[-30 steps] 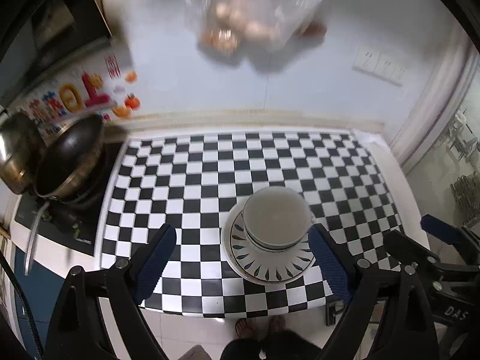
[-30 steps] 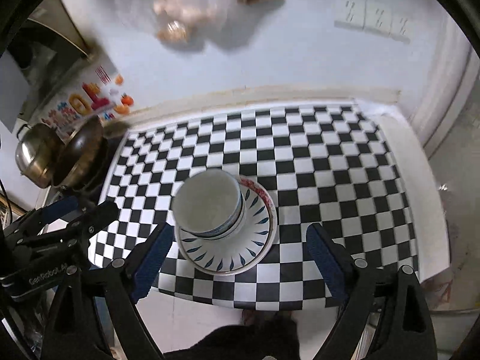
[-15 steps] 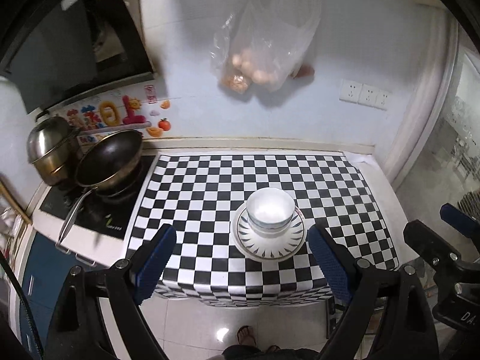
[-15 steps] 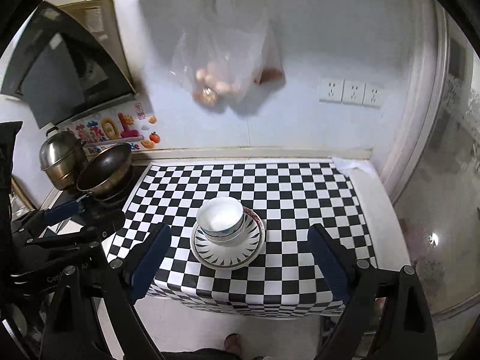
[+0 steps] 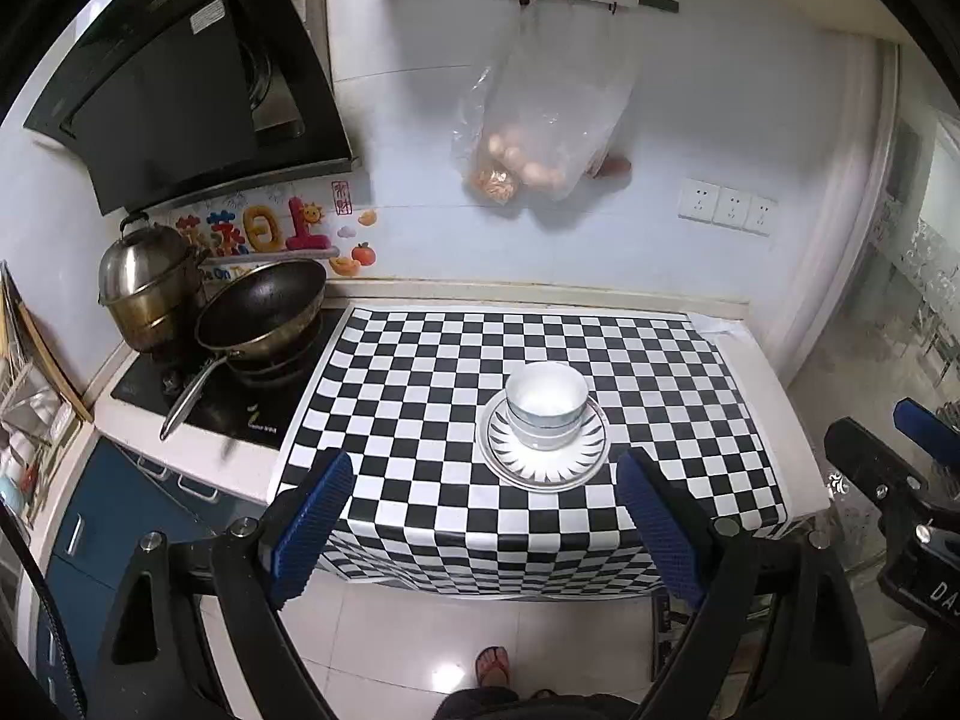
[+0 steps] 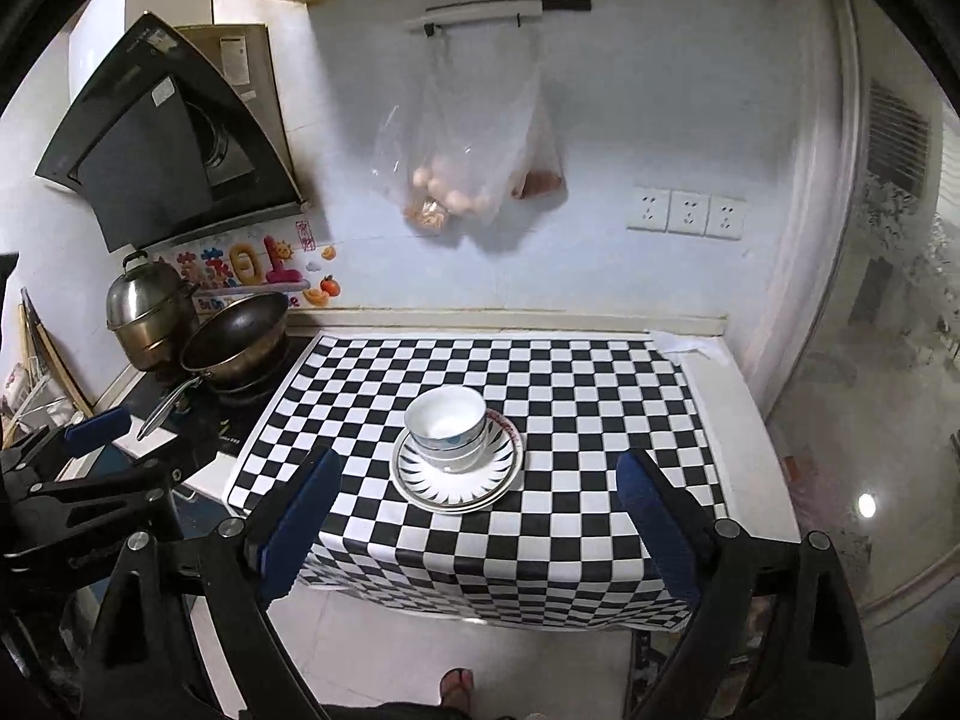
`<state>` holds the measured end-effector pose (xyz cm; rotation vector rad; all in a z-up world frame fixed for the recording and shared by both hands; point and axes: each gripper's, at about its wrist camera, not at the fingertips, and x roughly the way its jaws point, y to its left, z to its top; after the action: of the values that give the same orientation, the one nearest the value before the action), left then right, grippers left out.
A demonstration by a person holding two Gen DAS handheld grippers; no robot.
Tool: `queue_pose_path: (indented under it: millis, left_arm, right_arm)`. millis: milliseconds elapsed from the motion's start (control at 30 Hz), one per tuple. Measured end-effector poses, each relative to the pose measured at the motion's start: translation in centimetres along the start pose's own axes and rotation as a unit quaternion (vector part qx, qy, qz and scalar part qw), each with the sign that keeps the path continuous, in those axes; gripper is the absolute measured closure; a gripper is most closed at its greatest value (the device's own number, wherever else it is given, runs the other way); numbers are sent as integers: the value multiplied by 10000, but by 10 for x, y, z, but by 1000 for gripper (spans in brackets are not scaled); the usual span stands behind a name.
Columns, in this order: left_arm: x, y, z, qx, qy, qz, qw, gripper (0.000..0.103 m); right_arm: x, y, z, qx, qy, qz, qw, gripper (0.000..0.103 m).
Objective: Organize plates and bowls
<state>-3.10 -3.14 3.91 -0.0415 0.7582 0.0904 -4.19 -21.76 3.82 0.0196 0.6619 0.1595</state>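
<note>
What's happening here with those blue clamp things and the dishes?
A person is tidying dishes with a hand-held gripper in each hand. The bowls sit nested on the plates, stacked on the checkered cloth beside the stove. Nothing is being held at this moment: the left gripper and the right gripper are both open and empty, held off the counter's near edge, short of the stack. The stacking looks done.
</note>
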Motion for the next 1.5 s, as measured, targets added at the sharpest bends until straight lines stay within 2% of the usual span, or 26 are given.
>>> queue_pose_path:
  millis: [533, 1133, 1500]
  left_arm:
    - [-17, 2, -11, -66, -110, -22, 9999, 13]
    - [-42, 1, -17, -132, -111, 54, 9998, 13]
    - [-39, 6, -18, -120, -38, 27, 9999, 13]
  right_arm:
    - [-26, -2, -4, -116, -151, -163, 9997, 6]
    - [-35, 0, -9, -132, -89, -127, 9998, 5]
    - [-36, 4, -15, -74, 17, -97, 9999, 5]
